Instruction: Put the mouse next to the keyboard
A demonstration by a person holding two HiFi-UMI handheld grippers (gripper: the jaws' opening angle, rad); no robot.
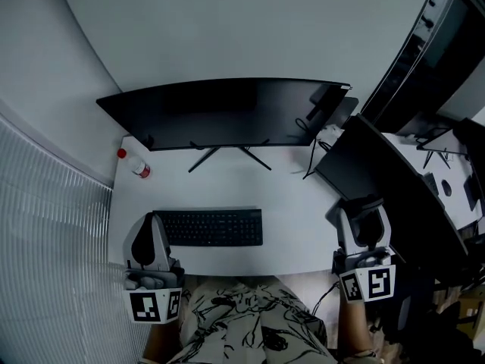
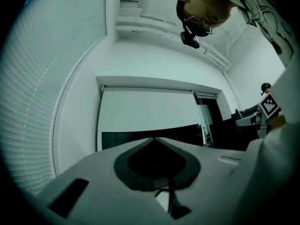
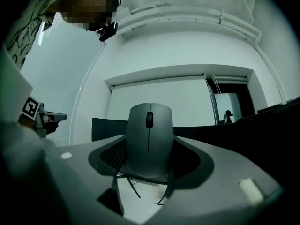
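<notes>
Jaws, right: the right gripper (image 1: 362,220) pinches the mouse (image 3: 149,139) by its two long sides, with the wheel facing the camera.
Jaws, left: the left gripper (image 1: 154,220) is pressed together on nothing, just beside the left end of the keyboard (image 1: 212,227).
Mouse position: at the near right edge of the bench (image 1: 288,203), well apart from the keyboard.
Handling: I judge it light and rigid, with a smooth shell that may slip.
Hold point: I recommend the mid-body flanks, clear of wheel and buttons.

Out of sight
Flat black keyboard's (image 1: 216,227) nine-o'clock end lies behind the pale grey left gripper (image 1: 154,222).
</notes>
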